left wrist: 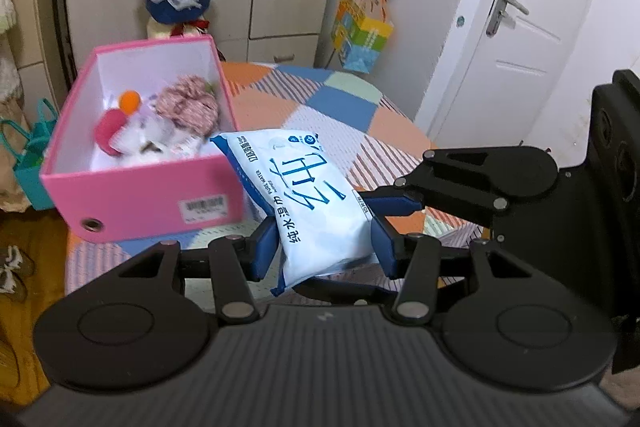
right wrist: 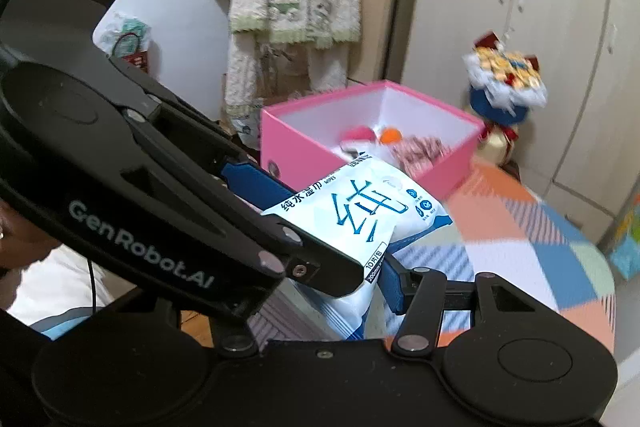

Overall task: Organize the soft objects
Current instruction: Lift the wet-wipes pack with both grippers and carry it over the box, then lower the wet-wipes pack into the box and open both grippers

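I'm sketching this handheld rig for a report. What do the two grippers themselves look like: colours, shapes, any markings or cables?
Both are matte black, with round disc-shaped housings and slim linkage bars joined by silver pivot pins. The left gripper has blue finger pads, as does the right gripper. One arm, seen in the right wrist view, reads "GenRobot.AI" in pale lettering. A thin black cable hangs beneath it.

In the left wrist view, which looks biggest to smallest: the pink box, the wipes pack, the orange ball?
1. Pink box
2. Wipes pack, though it is nearer the camera, which flatters it
3. Orange ball, clearly smallest
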